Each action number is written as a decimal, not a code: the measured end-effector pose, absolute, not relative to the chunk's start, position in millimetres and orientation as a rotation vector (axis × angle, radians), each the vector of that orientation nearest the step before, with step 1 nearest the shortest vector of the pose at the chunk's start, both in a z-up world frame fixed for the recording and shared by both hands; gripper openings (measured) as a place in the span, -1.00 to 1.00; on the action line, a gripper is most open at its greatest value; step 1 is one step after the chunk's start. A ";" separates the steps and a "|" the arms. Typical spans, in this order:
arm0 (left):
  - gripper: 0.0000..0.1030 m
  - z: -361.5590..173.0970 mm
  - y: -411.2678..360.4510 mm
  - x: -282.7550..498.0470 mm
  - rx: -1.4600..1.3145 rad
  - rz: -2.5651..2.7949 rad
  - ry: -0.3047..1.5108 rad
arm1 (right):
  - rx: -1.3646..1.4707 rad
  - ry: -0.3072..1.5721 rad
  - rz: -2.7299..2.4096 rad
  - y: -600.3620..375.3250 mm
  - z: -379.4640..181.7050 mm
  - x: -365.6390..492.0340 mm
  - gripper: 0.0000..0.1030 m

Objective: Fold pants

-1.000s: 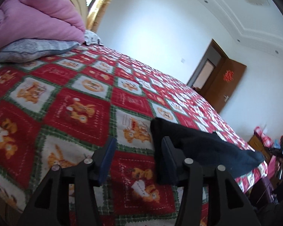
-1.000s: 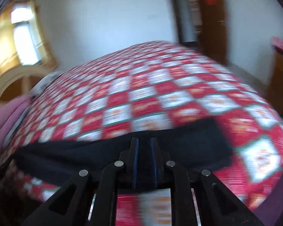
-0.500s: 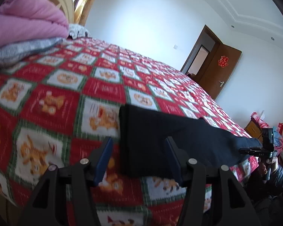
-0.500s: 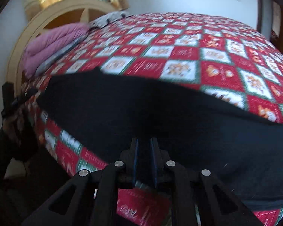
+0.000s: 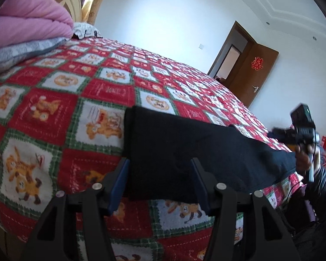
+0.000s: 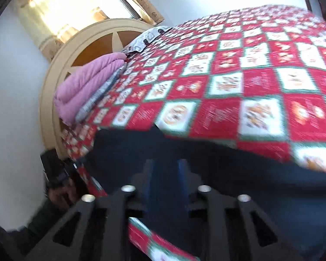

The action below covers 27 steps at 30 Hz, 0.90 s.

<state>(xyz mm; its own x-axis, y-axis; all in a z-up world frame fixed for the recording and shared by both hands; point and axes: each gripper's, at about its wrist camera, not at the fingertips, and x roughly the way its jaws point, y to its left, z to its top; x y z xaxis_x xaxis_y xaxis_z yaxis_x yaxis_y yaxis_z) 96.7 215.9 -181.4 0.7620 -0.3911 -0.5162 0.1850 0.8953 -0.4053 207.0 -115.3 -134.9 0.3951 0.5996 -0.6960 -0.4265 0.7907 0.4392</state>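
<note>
Black pants (image 5: 184, 152) lie along the near edge of the red checked bed cover (image 5: 54, 108). My left gripper (image 5: 159, 178) hovers open over their squared left end, with the cloth behind and between the two blue pads and no pad pressing on it. In the right wrist view the pants (image 6: 228, 174) spread dark under my right gripper (image 6: 166, 174). Its jaws are opening, with the cloth still between the blue pads but no longer pinched. The hand holding the right gripper (image 5: 306, 156) shows at the pants' far right end.
A pink quilt (image 5: 28, 21) on a grey pillow (image 5: 21, 52) is piled against the round headboard (image 6: 76, 50) at the left. A brown door (image 5: 250, 74) stands open beyond the bed. The bed's edge runs just below the pants.
The right gripper swung toward the headboard side and came down, dragging the pants with it, and its jaws have parted. The left gripper shifted right, so the pants' end now lies between its fingers.
</note>
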 end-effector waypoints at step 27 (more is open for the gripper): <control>0.47 -189.5 182.3 114.3 -0.132 -0.227 0.630 | 0.321 1.103 0.719 -14.6 -167.4 308.5 -0.89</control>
<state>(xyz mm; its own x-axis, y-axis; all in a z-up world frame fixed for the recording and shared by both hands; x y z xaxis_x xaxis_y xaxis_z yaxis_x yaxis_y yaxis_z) 114.3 182.3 -189.5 0.7845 -0.2496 -0.5677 0.1694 0.9669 -0.1911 308.5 -14.6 -167.4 0.2576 0.6697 -0.6965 -0.3667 0.7346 0.5708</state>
